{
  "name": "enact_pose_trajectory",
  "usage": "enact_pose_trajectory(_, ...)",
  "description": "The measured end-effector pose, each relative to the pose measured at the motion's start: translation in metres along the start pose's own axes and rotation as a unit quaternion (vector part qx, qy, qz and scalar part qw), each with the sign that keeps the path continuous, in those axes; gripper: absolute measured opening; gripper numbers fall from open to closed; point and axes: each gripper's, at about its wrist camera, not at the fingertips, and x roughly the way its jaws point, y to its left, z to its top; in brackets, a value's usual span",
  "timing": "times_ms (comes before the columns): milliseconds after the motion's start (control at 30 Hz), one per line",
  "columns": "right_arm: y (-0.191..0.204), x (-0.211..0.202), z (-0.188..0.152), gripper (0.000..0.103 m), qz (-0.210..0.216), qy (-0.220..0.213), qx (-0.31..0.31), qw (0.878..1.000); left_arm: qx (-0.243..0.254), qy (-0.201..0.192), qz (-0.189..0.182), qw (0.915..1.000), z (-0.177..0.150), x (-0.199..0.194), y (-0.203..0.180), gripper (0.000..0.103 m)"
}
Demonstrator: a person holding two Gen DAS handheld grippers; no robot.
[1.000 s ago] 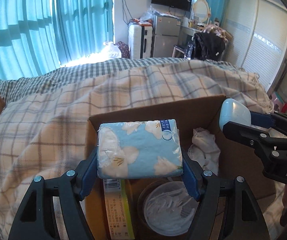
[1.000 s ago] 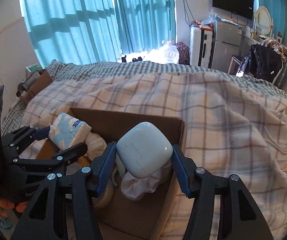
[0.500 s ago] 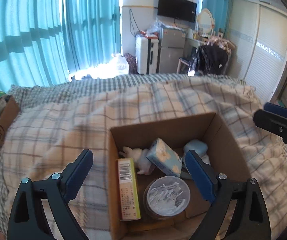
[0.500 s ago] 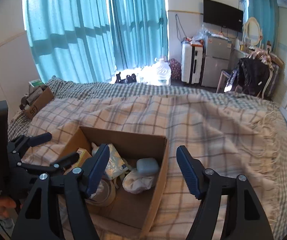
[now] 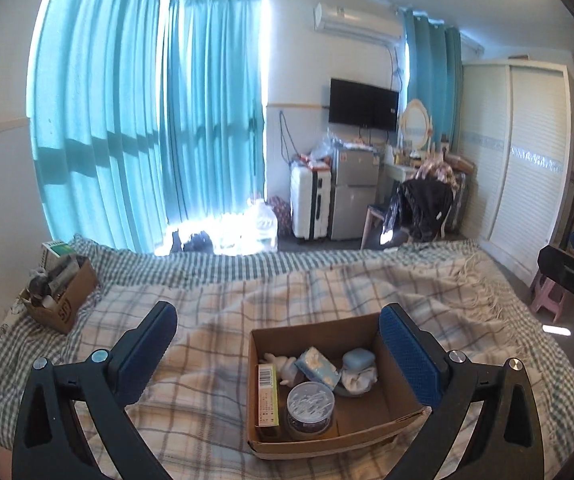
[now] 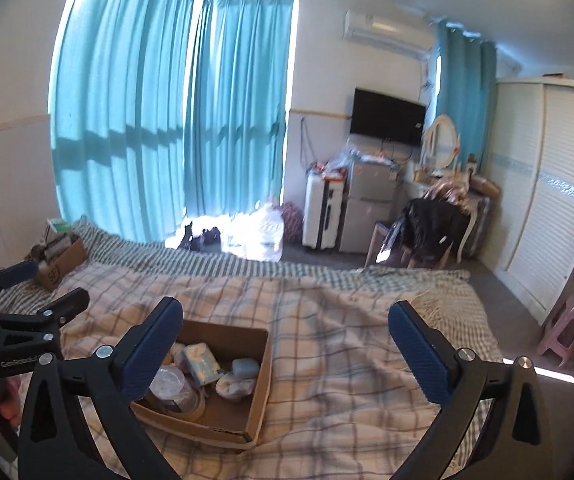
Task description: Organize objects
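An open cardboard box [image 5: 319,440] [image 6: 261,372] lies on the plaid blanket. In it lie a blue floral tissue pack [image 5: 319,366] [image 6: 201,362], a pale blue case [image 5: 358,359] [image 6: 245,367], a round clear tub [image 5: 310,402] [image 6: 167,380], a yellow-green carton [image 5: 267,396], a white cloth [image 5: 357,380] and a white plush toy [image 5: 283,364]. My left gripper [image 5: 279,344] is open and empty, high above the box. My right gripper [image 6: 287,340] is open and empty, above and right of the box. The left gripper also shows in the right wrist view [image 6: 43,292].
A second cardboard box [image 5: 61,300] [image 6: 61,262] with clutter sits at the bed's far left corner. Beyond the bed stand teal curtains [image 5: 147,120], a white suitcase [image 5: 311,208], a small fridge [image 5: 353,196], a chair with dark clothes [image 5: 423,204] and a pink stool [image 6: 567,328].
Both grippers let go of the tissue pack and the blue case, which now lie in the box. Both grippers opened wide and rose up and back from the box.
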Motion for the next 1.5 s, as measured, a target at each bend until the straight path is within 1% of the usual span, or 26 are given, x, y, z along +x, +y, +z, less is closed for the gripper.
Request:
enact_pose_trajectory(67,0.0,-0.012,-0.004,0.103,-0.001,-0.01,0.004,1.0,-0.015,-0.018,0.004,0.9997,-0.008,-0.011,0.004,0.103)
enact_pose_trajectory(200,0.001,-0.021,-0.024,0.103,0.001,-0.012,0.016,1.0,-0.034,-0.022,0.0,0.9992,-0.031,-0.015,0.01,0.103)
enact_pose_trajectory(267,0.003,-0.021,-0.039,0.103,-0.002,-0.02,0.018,1.0,-0.027,-0.024,0.009,0.9993,-0.044,-0.011,0.011,0.103)
enact_pose_trajectory(333,0.007,-0.018,-0.056,0.103,-0.008,-0.036,0.018,0.999,-0.022,-0.024,0.027,0.9991,-0.059,-0.007,0.013,0.103)
enact_pose_trajectory(433,0.014,-0.004,-0.084,0.103,-0.011,-0.038,0.012,0.999,-0.018,-0.028,0.043,0.9985,-0.083,-0.005,0.011,0.103)
enact_pose_trajectory(533,0.023,0.009,-0.114,0.103,-0.012,-0.039,0.009,0.999,-0.007,-0.06,0.059,0.9965,-0.11,-0.01,0.006,0.103)
enact_pose_trajectory(567,0.026,0.011,-0.123,0.103,-0.01,-0.041,0.01,0.999,-0.008,-0.068,0.059,0.9959,-0.119,-0.012,0.005,0.103)
enact_pose_trajectory(600,0.028,0.013,-0.133,0.103,-0.008,-0.042,0.007,0.999,-0.011,-0.068,0.051,0.9963,-0.126,-0.011,0.006,0.103)
enact_pose_trajectory(633,0.03,0.016,-0.143,0.103,-0.009,-0.041,0.005,0.999,-0.012,-0.065,0.044,0.9968,-0.134,-0.01,0.006,0.103)
enact_pose_trajectory(700,0.034,0.02,-0.155,0.103,-0.008,-0.036,0.004,0.999,-0.01,-0.059,0.04,0.9974,-0.144,-0.007,0.005,0.103)
enact_pose_trajectory(767,0.034,0.023,-0.158,0.103,-0.008,-0.027,0.005,1.0,-0.003,-0.045,0.047,0.9979,-0.15,-0.001,0.003,0.103)
enact_pose_trajectory(833,0.033,0.023,-0.157,0.103,-0.006,-0.027,0.009,1.0,0.001,-0.039,0.053,0.9979,-0.153,0.002,0.002,0.103)
enact_pose_trajectory(1033,0.034,0.02,-0.16,0.103,-0.007,-0.03,0.003,1.0,-0.026,-0.054,0.048,0.997,-0.153,-0.008,0.012,0.103)
enact_pose_trajectory(1267,0.042,0.016,-0.162,0.103,-0.004,-0.039,-0.016,0.999,-0.05,-0.049,0.041,0.9967,-0.153,-0.008,0.02,0.103)
enact_pose_trajectory(1500,0.042,0.018,-0.162,0.103,-0.004,-0.035,-0.016,0.999,-0.036,-0.047,0.036,0.9976,-0.155,-0.007,0.013,0.103)
